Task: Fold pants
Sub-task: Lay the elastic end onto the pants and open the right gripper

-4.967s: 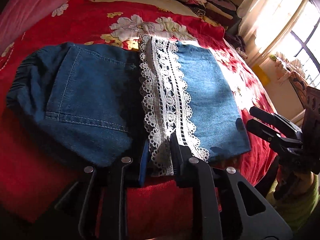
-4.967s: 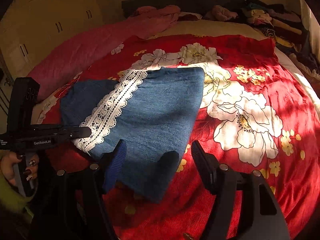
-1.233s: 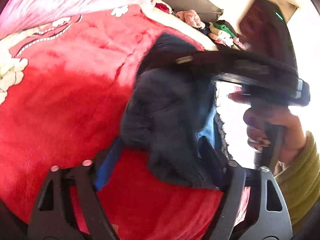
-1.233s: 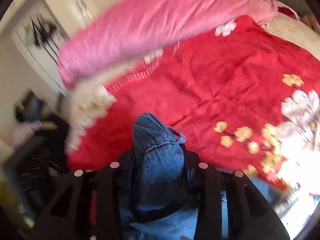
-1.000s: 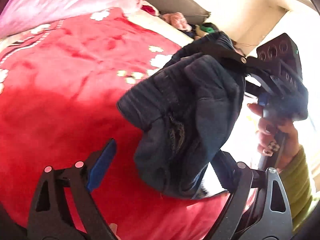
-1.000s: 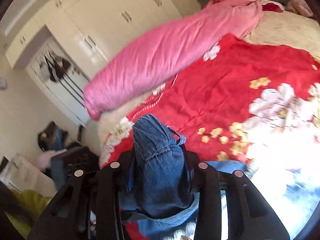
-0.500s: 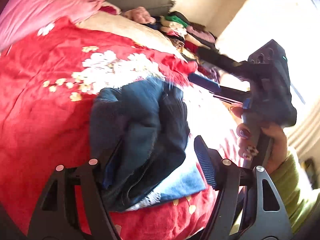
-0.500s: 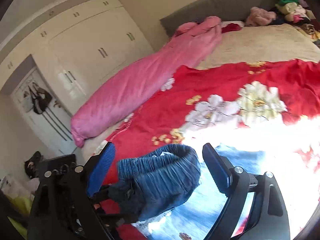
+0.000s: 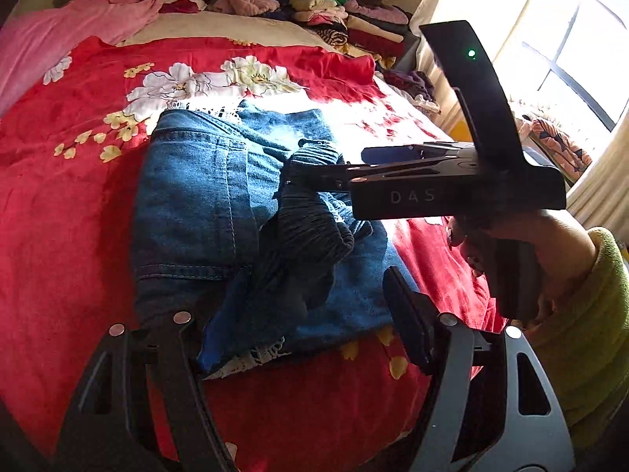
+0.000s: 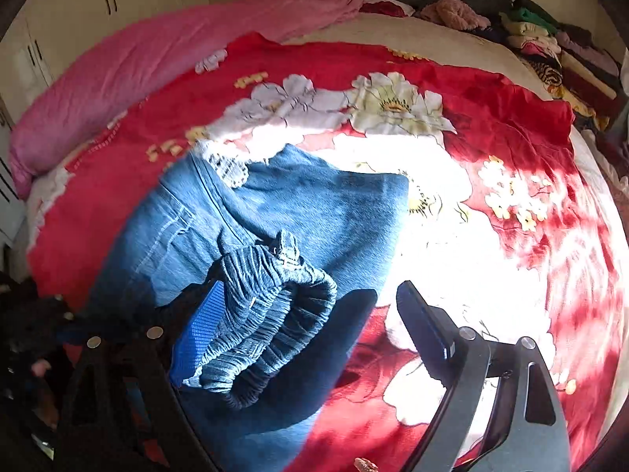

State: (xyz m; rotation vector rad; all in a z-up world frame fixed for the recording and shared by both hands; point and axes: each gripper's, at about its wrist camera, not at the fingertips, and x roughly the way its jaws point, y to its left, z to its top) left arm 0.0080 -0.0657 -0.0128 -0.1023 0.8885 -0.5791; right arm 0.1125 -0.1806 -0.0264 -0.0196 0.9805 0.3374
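1. We found the denim pants (image 9: 204, 196) lying folded on the red floral bedspread (image 9: 59, 204), near the middle of the bed, with white lace trim (image 9: 251, 358) showing at the near edge and again at the far edge.
2. The gathered elastic waistband (image 10: 271, 314) sat bunched on top of the fold, toward the near side.
3. Our left tongs (image 9: 302, 322) stood partly apart, having just been narrowing; the near denim edge lay between them, the right pad clear of the cloth.
4. Our right tongs (image 10: 310, 322) stood wide, having just been opening; the waistband rested against the blue left pad, the right pad well clear.
5. Folded clothes (image 9: 346, 15) were stacked at the far right, and a pink quilt (image 10: 129, 70) lay along the far left.
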